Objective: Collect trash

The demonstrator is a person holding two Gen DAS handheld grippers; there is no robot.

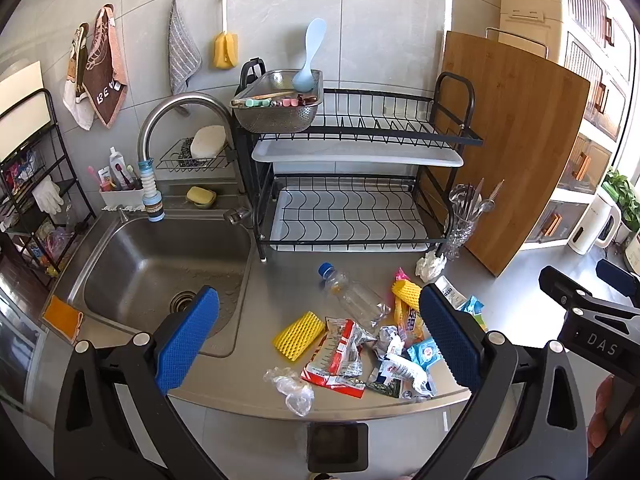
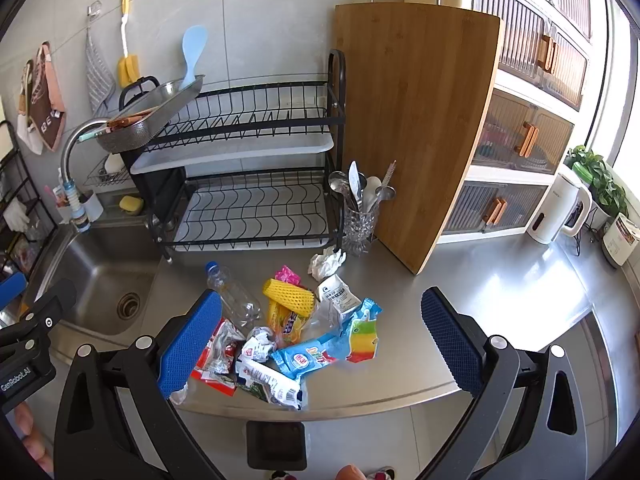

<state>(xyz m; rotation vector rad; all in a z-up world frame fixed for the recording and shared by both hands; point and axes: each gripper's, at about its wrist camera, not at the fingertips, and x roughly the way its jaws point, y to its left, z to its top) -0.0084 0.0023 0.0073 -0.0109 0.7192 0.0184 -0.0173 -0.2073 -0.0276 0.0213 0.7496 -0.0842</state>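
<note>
A heap of trash lies near the steel counter's front edge: a crushed clear bottle with a blue cap [image 1: 354,294] [image 2: 236,300], yellow foam nets [image 1: 299,335] [image 2: 289,297], a red and white wrapper [image 1: 338,358] [image 2: 216,356], blue wet-wipe packs [image 1: 426,352] [image 2: 302,358], a rainbow wrapper [image 2: 363,340], crumpled white tissue [image 1: 430,265] [image 2: 326,262] and clear crumpled plastic [image 1: 292,390]. My left gripper [image 1: 320,340] hovers open above the heap, holding nothing. My right gripper [image 2: 320,340] is open too, above the heap's right part, empty. A dark bin [image 1: 338,446] [image 2: 276,444] stands on the floor below the counter edge.
A steel sink [image 1: 160,272] [image 2: 100,280] lies left of the heap. Behind stand a black dish rack [image 1: 352,184] [image 2: 256,168], a glass cutlery holder [image 1: 464,224] [image 2: 360,224] and a leaning wooden board [image 1: 516,152] [image 2: 416,128]. A white kettle [image 2: 558,204] sits far right.
</note>
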